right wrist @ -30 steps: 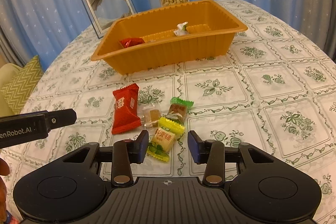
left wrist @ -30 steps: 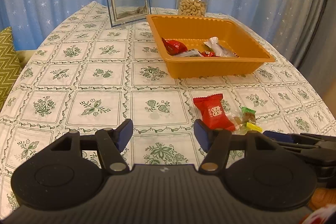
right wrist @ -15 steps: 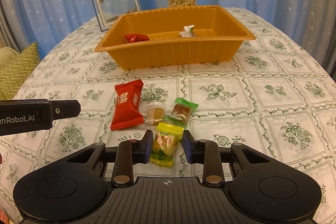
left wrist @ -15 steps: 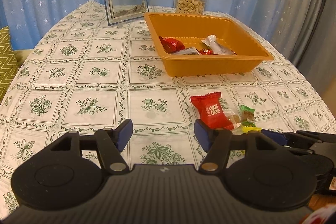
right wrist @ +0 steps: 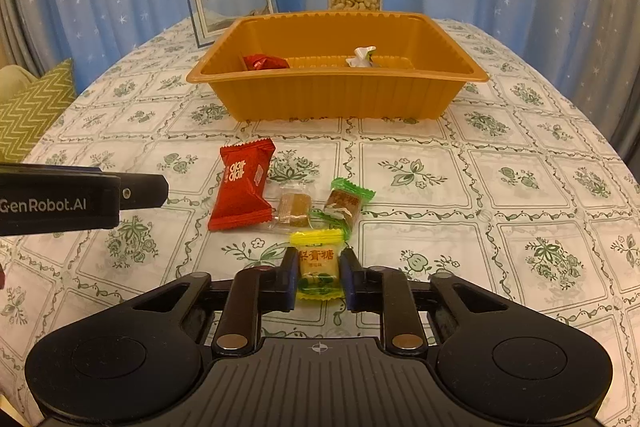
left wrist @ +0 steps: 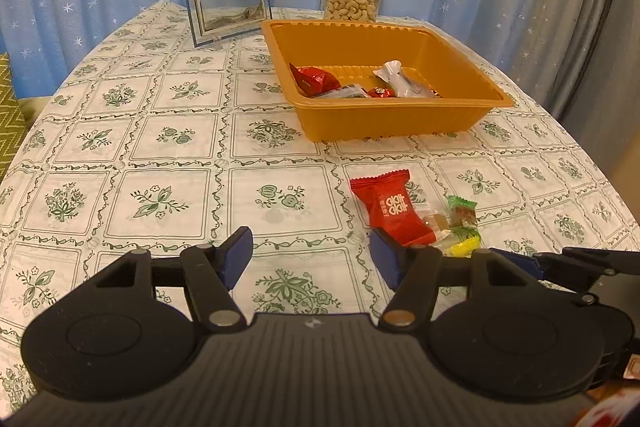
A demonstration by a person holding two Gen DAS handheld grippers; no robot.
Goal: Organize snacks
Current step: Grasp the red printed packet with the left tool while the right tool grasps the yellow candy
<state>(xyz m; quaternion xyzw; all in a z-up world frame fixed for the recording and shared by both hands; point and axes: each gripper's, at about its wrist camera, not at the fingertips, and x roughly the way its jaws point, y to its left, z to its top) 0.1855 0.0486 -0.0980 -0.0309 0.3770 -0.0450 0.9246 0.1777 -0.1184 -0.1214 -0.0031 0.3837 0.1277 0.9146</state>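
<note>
While the right gripper [right wrist: 319,273] is clamped on the yellow candy [right wrist: 318,263] just short of the orange tray [right wrist: 336,99], the left gripper [left wrist: 310,259] is held apart; a lift into the tray is likely called for next.

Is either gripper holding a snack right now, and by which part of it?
The right gripper pinches the yellow candy across its two long sides, mid-wrapper. The left gripper is open, holding nothing.
</note>
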